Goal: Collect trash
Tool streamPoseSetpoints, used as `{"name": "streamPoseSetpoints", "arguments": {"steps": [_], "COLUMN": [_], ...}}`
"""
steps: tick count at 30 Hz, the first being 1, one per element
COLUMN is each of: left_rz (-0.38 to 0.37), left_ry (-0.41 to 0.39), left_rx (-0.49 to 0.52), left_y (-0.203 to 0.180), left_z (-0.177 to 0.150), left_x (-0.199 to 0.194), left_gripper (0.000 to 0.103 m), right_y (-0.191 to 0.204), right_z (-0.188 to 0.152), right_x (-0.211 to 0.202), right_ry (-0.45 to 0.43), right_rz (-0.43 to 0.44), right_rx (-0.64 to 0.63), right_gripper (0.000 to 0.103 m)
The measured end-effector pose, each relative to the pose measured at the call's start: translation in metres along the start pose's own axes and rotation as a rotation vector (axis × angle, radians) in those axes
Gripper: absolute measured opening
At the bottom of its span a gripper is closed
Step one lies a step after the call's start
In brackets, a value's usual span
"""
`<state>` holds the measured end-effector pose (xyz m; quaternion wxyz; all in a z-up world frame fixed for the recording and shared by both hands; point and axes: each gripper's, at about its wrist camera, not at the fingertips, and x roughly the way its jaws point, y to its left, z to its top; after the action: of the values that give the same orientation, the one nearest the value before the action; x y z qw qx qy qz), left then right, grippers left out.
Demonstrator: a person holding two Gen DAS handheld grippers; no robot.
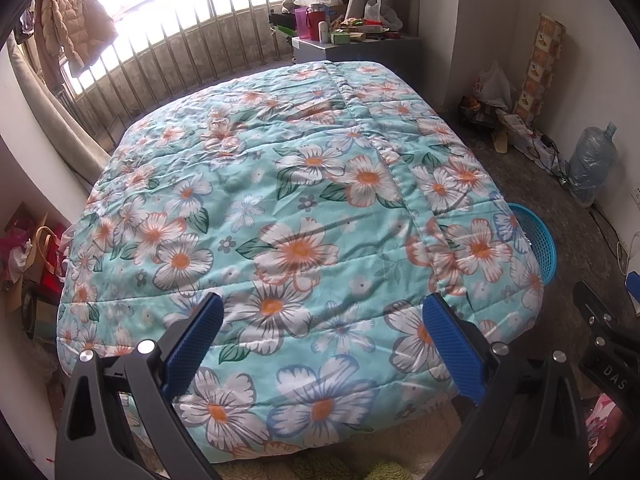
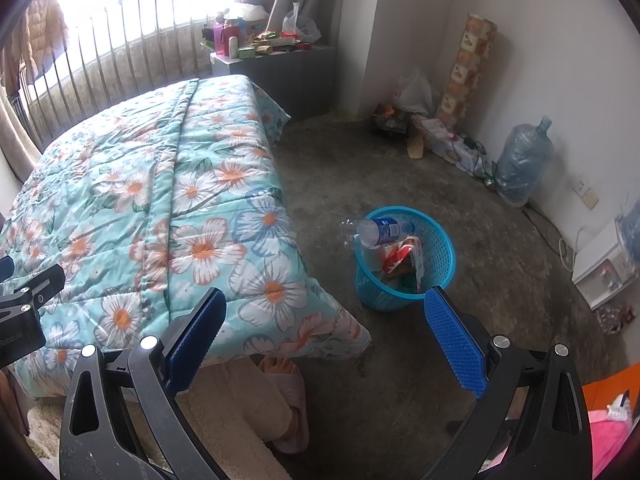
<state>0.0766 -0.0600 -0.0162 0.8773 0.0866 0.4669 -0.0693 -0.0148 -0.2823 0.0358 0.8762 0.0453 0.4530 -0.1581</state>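
A blue mesh wastebasket (image 2: 432, 276) stands on the concrete floor beside the bed's corner; its rim (image 1: 538, 236) peeks out behind the quilt in the left wrist view. A clear plastic bottle with a blue label (image 2: 378, 232) is blurred in the air at the basket's near-left rim, over red and white wrappers (image 2: 400, 258) inside. My right gripper (image 2: 324, 316) is open and empty, short of the basket and above the floor. My left gripper (image 1: 322, 320) is open and empty over the foot of the floral quilt (image 1: 280, 200).
The bed fills the left, with a railing and window behind. A cluttered grey cabinet (image 2: 280, 68) stands at the far end. Bags, a patterned roll (image 2: 466, 68), cables and a large water jug (image 2: 520, 160) line the right wall; a white appliance (image 2: 604, 268) sits nearer. A person's slippered foot (image 2: 288, 400) is below.
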Motion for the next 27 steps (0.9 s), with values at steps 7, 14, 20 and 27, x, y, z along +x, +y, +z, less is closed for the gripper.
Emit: {"name": "streamPoseSetpoints", "arguments": {"steps": [7, 14, 20, 27], "left_rz": [0.0, -0.001, -0.001, -0.005], "left_ry": [0.0, 0.0, 0.005, 0.01], "left_rx": [0.0, -0.002, 0.0, 0.001], "left_y": [-0.0005, 0.0, 0.0002, 0.0024], "left_z": [0.0, -0.0001, -0.0008, -0.0013], "left_x": [-0.0005, -0.0011, -0.0007, -0.0001], "left_gripper": [0.098, 0.098, 0.098, 0.098], "right_y": [0.0006, 0.0022, 0.0032, 0.0024], "right_z": [0.0003, 0.0014, 0.0021, 0.0012], "right_x": [-0.0009, -0.0001, 0.0003, -0.0004], "right_ry": [-0.002, -0.001, -0.001, -0.002], "right_rz": [0.001, 0.0, 0.001, 0.001], "right_rx": [0.0, -0.001, -0.001, 0.001], "right_gripper": [0.095, 0.095, 0.095, 0.095]}}
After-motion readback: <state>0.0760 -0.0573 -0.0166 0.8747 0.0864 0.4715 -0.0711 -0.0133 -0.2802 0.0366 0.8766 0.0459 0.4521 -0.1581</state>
